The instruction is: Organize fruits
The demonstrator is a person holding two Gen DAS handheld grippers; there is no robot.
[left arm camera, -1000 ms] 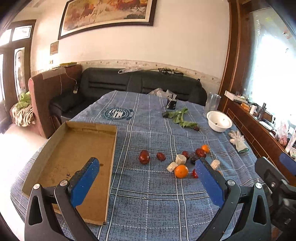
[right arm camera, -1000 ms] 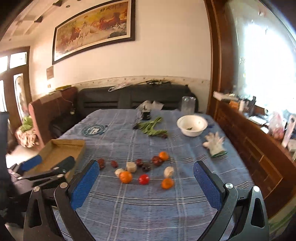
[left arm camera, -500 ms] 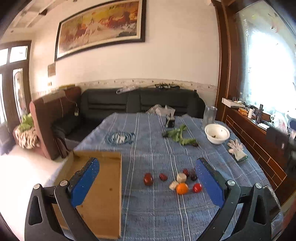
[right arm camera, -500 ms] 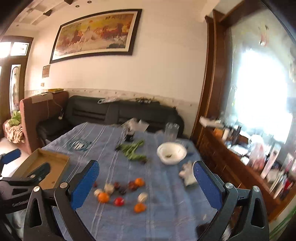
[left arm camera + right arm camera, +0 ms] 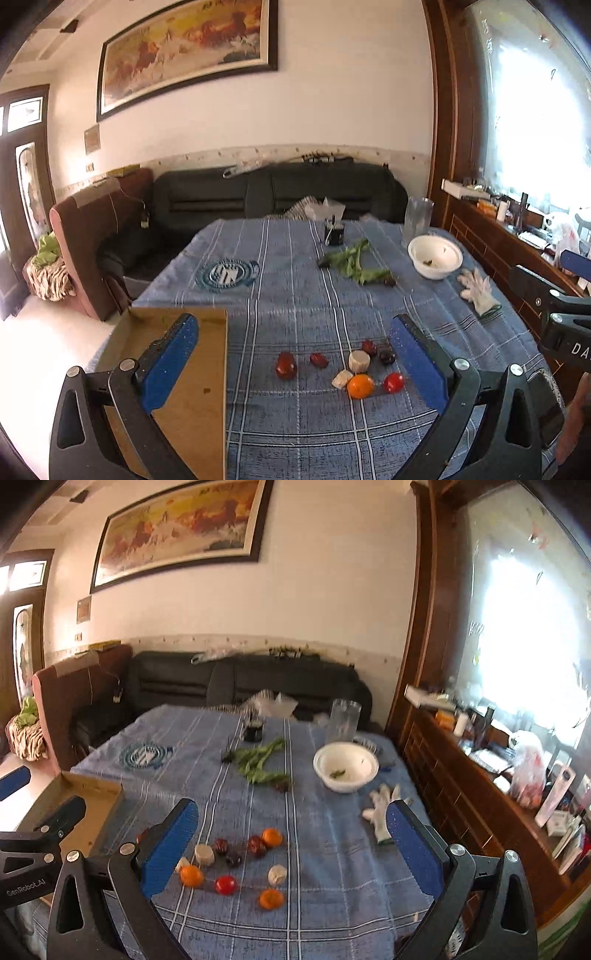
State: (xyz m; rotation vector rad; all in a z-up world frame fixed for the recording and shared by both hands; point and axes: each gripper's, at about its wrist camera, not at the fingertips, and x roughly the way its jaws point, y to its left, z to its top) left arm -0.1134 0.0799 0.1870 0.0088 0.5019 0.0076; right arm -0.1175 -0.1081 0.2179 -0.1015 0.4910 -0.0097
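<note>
Several small fruits lie in a cluster on the blue checked tablecloth (image 5: 295, 295): oranges (image 5: 360, 386) (image 5: 271, 899), a red tomato (image 5: 393, 382) (image 5: 225, 884), dark red fruits (image 5: 286, 365) and pale chunks (image 5: 359, 361). A shallow cardboard tray (image 5: 192, 398) (image 5: 92, 797) sits at the table's left. My left gripper (image 5: 295, 365) is open and empty, held above the near table edge. My right gripper (image 5: 291, 843) is open and empty, above the fruit cluster's near side.
A white bowl (image 5: 435, 256) (image 5: 345, 766), green leaves (image 5: 351, 260), a white glove (image 5: 478, 290), a clear glass jar (image 5: 417, 218) and a black cup (image 5: 334, 232) sit further back. A dark sofa stands behind the table, a wooden sideboard at right.
Both grippers rose and pulled back from the table, then the right came lower again; the fruits look smaller in the left view. Both stay open and empty. Nothing on the table moved.
</note>
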